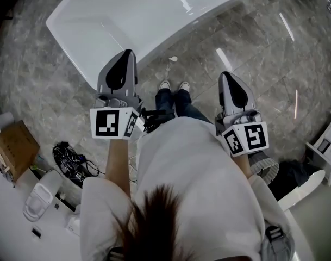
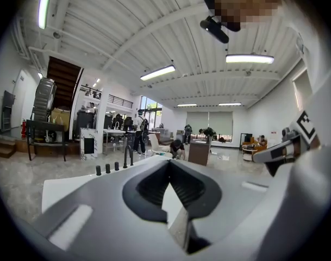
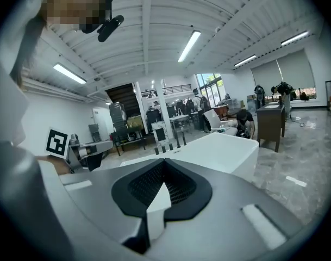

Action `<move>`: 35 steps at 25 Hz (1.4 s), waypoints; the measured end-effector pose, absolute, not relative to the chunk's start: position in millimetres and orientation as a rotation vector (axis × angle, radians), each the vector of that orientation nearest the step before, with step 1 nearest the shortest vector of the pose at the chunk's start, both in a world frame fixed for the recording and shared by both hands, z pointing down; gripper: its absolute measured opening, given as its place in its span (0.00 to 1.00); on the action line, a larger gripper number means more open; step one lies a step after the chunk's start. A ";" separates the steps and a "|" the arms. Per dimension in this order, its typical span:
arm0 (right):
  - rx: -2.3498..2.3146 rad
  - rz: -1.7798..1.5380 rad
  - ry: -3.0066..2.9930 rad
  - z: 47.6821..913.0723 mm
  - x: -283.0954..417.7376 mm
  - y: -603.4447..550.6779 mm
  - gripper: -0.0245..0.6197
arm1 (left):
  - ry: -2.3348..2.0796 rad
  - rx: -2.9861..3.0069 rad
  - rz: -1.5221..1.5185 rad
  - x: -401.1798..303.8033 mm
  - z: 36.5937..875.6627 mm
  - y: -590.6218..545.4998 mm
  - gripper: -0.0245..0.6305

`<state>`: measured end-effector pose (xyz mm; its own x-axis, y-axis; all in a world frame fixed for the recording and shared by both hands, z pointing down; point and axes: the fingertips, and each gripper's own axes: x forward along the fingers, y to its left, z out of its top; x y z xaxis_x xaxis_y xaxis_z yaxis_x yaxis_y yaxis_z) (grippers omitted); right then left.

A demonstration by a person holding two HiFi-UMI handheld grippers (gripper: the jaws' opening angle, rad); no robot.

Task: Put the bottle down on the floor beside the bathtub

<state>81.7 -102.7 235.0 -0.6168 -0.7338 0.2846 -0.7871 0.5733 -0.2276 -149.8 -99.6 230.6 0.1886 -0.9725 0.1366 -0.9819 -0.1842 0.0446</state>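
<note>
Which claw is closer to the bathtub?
Left. In the head view the left claw has its tip over the bathtub's near rim. The right claw is over bare floor, off to the bathtub's right.

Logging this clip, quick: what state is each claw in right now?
Left claw: closed, holding nothing.
Right claw: closed, holding nothing.

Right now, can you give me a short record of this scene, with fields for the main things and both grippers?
bathtub: white, standing ahead of the person's shoes
floor: grey, marble pattern
left gripper: shut, holds nothing, raised
right gripper: shut, holds nothing, raised
small pale object: on the floor beside the bathtub, too small to identify
</note>
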 end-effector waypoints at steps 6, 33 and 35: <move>1.303 0.463 -2.690 211.6 79.2 -106.6 0.04 | -1.948 2.353 0.101 -151.1 199.8 -88.2 0.11; 1.411 0.441 -2.704 191.4 87.9 -104.4 0.04 | -1.855 2.430 0.051 -126.3 171.7 -77.0 0.11; 1.421 0.446 -2.698 192.0 89.1 -103.1 0.04 | -1.854 2.423 0.049 -126.7 172.5 -76.8 0.11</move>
